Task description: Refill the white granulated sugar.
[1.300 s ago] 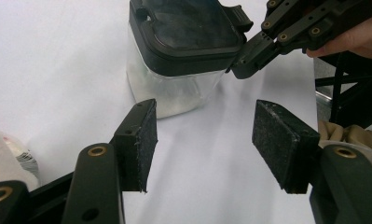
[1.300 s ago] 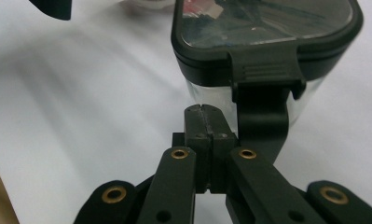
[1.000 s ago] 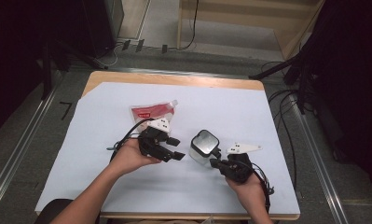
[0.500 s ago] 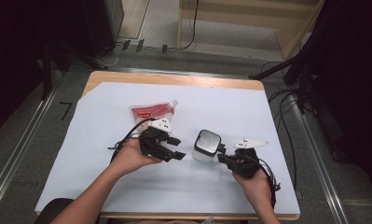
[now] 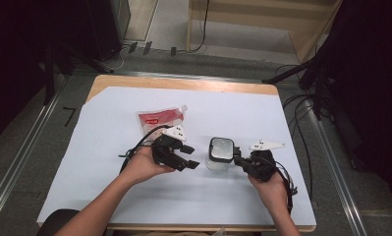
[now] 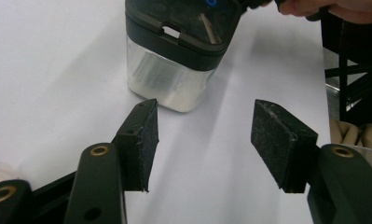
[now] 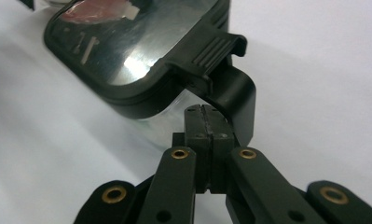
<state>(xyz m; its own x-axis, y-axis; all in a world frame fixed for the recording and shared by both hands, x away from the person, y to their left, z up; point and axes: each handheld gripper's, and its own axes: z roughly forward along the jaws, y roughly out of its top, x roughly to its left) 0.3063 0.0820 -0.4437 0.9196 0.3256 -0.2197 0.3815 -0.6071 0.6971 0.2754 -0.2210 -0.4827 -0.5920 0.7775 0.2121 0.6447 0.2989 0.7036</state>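
So we've got a clear square container (image 5: pixel 220 153) with a dark lid sitting near the middle of the white table cover (image 5: pixel 105 113), a bit toward the right. Our right gripper (image 5: pixel 238 158) comes in from the right with its jaws pressed fully together, right up against the lid's latch (image 7: pixel 215 52) on that side, nothing between the pads. Our left gripper (image 5: pixel 189 156) sits just left of the container, jaws apart and empty, pointing at it without touching. A red and white pouch (image 5: pixel 161 118) lies on the far left, behind the left hand (image 5: pixel 143 165).
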